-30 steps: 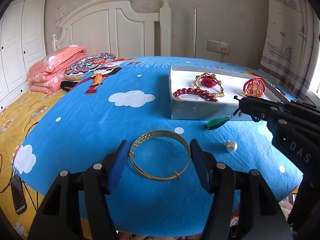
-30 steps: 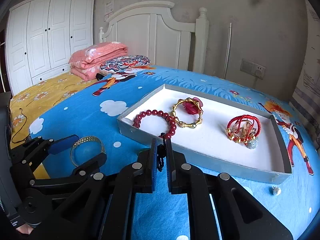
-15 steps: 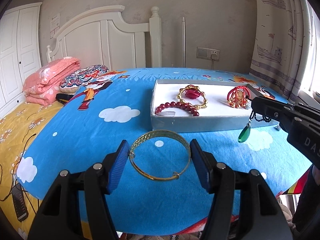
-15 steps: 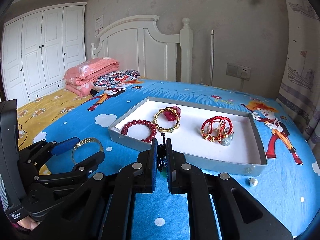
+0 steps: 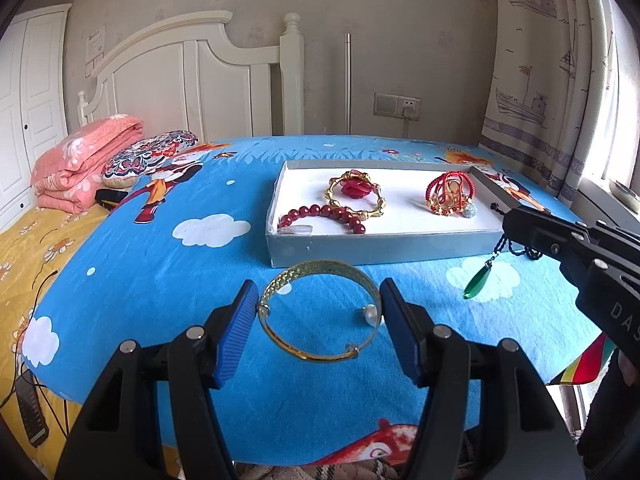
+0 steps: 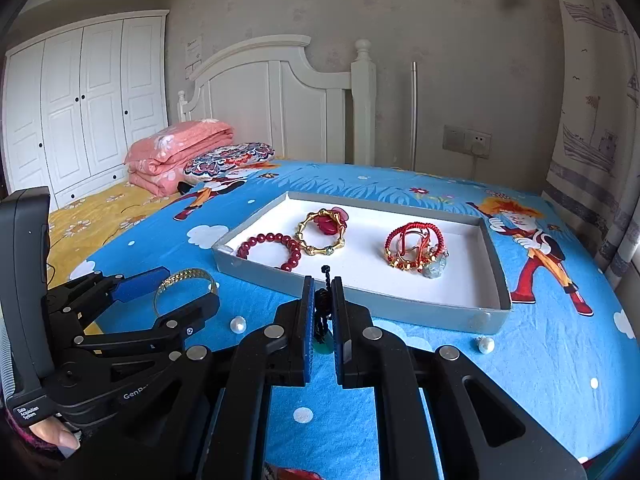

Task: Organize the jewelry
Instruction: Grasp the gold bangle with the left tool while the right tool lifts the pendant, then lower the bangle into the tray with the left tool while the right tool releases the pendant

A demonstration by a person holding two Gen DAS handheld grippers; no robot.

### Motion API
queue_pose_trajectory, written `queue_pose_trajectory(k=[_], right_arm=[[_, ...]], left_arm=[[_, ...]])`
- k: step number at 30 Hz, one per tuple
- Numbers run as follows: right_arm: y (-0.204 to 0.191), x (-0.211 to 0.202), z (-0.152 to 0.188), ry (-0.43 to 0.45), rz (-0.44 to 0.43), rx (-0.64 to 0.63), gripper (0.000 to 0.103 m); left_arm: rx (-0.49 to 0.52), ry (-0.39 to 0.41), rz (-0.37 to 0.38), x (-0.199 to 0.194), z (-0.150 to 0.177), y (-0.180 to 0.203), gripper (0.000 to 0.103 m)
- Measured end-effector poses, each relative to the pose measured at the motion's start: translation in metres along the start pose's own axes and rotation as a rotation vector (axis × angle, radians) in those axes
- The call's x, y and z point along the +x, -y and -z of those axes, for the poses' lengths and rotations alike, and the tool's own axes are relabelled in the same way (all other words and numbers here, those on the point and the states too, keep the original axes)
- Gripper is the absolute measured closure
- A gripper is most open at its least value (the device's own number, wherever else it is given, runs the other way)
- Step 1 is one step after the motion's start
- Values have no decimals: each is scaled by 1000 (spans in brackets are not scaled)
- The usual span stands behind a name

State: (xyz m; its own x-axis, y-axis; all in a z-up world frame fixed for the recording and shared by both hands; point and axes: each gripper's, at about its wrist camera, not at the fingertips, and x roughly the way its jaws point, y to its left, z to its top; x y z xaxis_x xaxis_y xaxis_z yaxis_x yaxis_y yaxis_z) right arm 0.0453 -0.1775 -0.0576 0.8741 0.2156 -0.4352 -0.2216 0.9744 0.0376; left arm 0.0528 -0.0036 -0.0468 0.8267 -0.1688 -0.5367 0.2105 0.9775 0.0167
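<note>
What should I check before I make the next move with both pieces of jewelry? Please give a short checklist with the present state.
1. Left gripper holds the gold bangle: ok, both pads touch it and it is off the bed.
2. Right gripper is shut on the black cord: ok.
3. Green pendant hangs free: ok, it dangles below the jaws.
4. Pendant is high enough to pass the tray wall: cannot tell.
5. Bare floor in the tray for both pieces: ok, the right front part is free.
6. All jewelry collected: not ok, two pearls lie on the bed outside the tray.
</note>
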Motion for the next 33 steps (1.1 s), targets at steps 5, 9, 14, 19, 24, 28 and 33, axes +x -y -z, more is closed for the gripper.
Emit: queue_pose_trajectory(k=[5, 9, 14, 19, 24, 28, 33], right_arm=[[3, -4, 1, 18, 37, -5, 94], [4, -6, 2, 26, 66, -14, 94], [5, -5, 2, 26, 80, -13, 94], [11, -6, 0, 34, 95, -3, 94], [17, -5, -11, 57, 123, -12, 94], [28, 2, -29, 75, 153, -11, 94], [50, 21, -50, 66, 183, 10, 94]], left_arm=[[-18, 15, -1, -4, -6, 3, 42], [-27, 45, 4, -10, -14, 7, 42], [-22, 66, 18, -15, -24, 14, 42], [-6, 67, 16, -15, -25, 22, 42], [-8, 58, 18, -7, -33, 22, 42], [9, 69, 20, 3, -51, 26, 42], [24, 72, 10, 24, -78, 35, 42]])
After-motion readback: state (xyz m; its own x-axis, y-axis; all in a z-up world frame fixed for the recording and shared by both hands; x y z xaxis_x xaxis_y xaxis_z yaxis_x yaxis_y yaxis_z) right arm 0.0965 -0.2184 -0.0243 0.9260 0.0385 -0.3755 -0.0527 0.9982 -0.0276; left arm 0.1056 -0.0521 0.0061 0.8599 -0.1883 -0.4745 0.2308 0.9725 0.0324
